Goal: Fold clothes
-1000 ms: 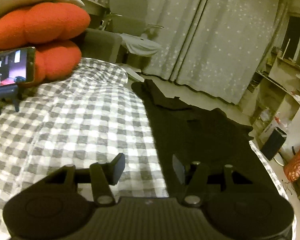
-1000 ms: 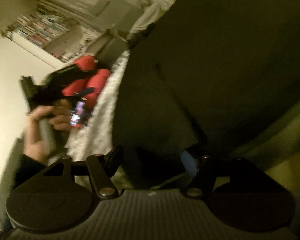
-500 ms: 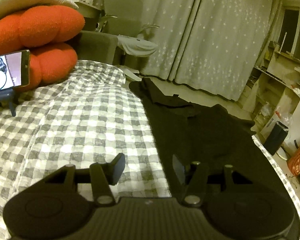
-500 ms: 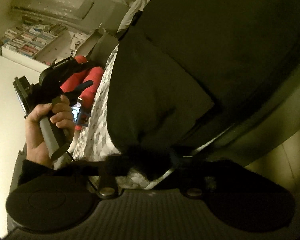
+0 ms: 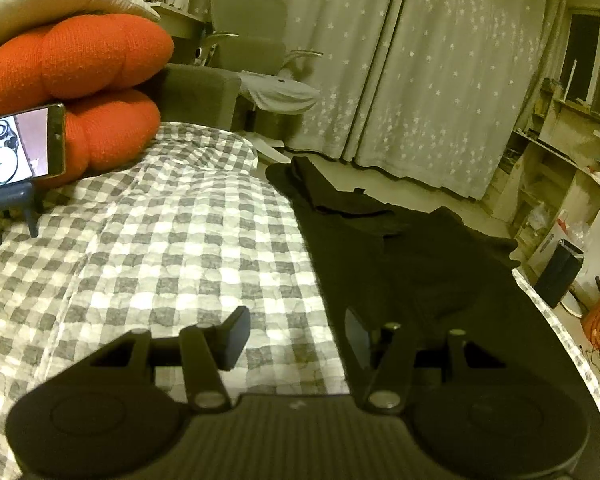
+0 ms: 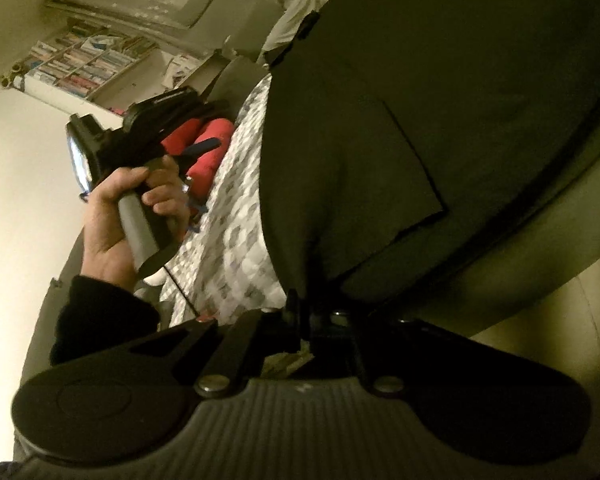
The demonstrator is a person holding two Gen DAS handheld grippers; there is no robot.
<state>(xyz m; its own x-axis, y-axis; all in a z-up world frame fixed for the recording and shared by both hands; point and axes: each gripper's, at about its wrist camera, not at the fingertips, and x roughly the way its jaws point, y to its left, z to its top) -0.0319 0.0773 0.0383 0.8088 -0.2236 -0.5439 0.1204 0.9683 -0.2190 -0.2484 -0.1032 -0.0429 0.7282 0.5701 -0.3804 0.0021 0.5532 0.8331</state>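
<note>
moved since one second ago: right gripper (image 6: 302, 320), whose fingers then stood apart before the cloth, now pinched together on a near edge of the black fabric garment (image 6: 440, 100), with the cloth puckering into the grip. left gripper (image 5: 296, 334): fingers spread wide, holding nothing, hovering over the seam where the garment (image 5: 400, 272) meets the grey-and-white checked quilt (image 5: 160, 248); its view has drifted only slightly. garment location: spread along the right side of the bed, mostly flat, one flap lying doubled over near the far end. bystanders: orange plush cushion (image 5: 80, 64), phone on a small stand (image 5: 20, 148). meaning, as a judgement: one edge is secured, a fold or lift seems ready; the other side lacks a hold.
</note>
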